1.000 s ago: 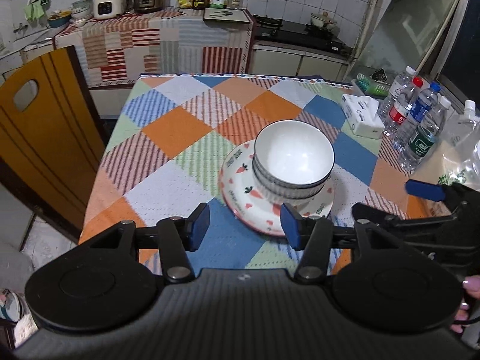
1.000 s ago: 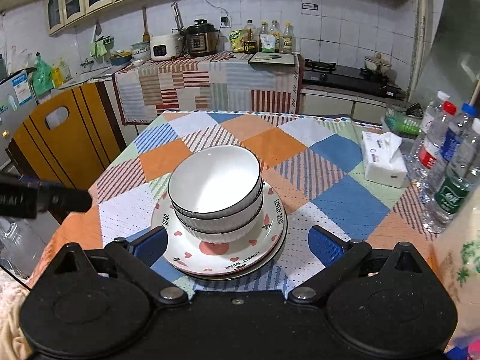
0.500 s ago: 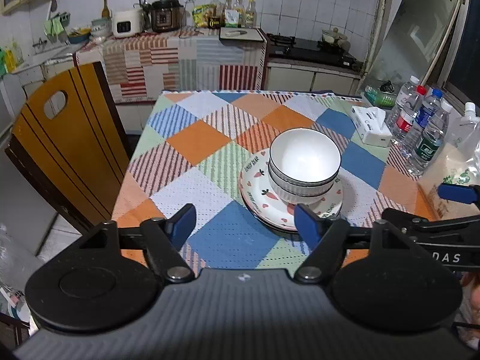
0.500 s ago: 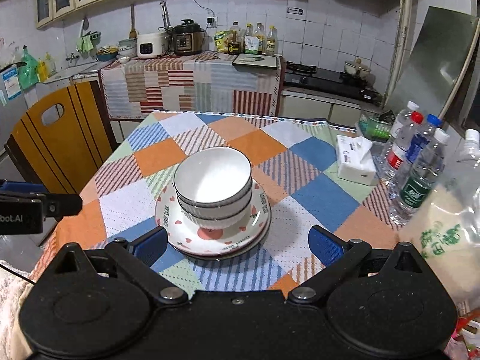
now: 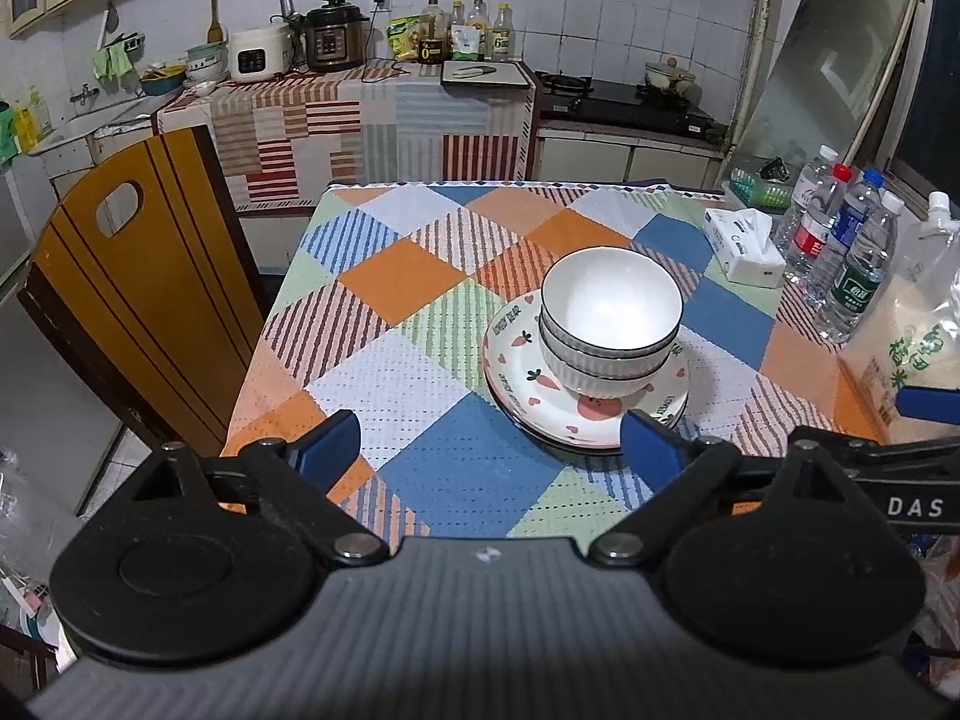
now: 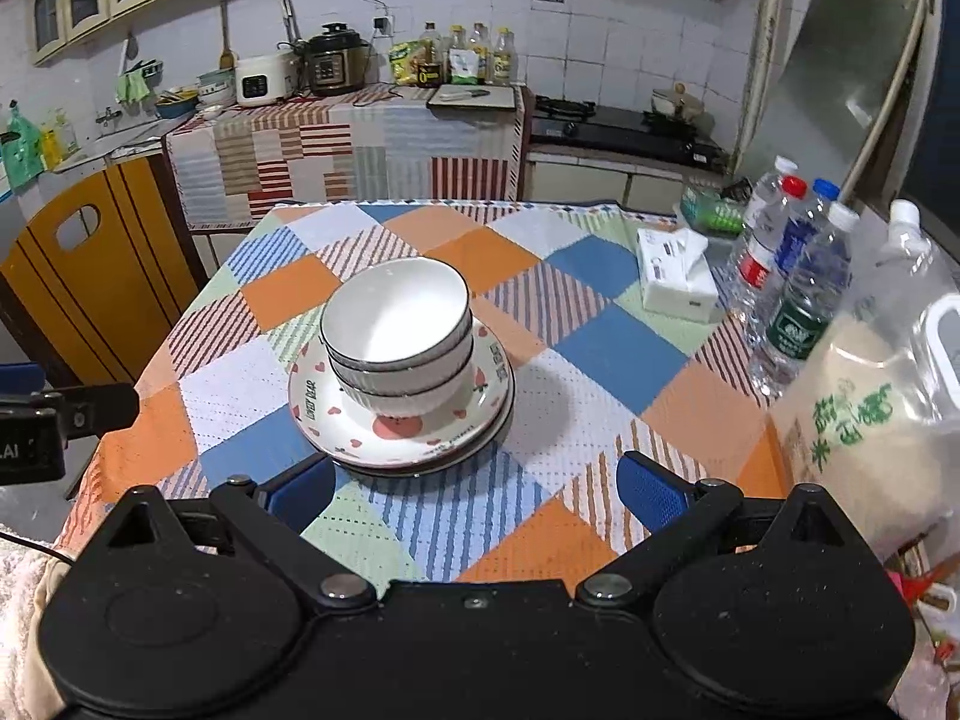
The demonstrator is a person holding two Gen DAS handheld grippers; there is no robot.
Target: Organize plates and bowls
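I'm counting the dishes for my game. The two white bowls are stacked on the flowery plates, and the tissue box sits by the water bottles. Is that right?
Almost. The plates are not flowery: the right wrist view shows red hearts and carrots on them. The rest holds: the two white bowls are stacked on the plates, and the tissue box sits by the water bottles.

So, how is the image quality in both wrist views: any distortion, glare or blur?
Left wrist view: strong fisheye bending, the wall tiles and chair curve near the edges; the stacked bowls are sharp, with a soft highlight inside the top one. Right wrist view: same curving; the rice bag at the right edge looks slightly soft, and the plates cast a faint shadow to their right on the tablecloth.
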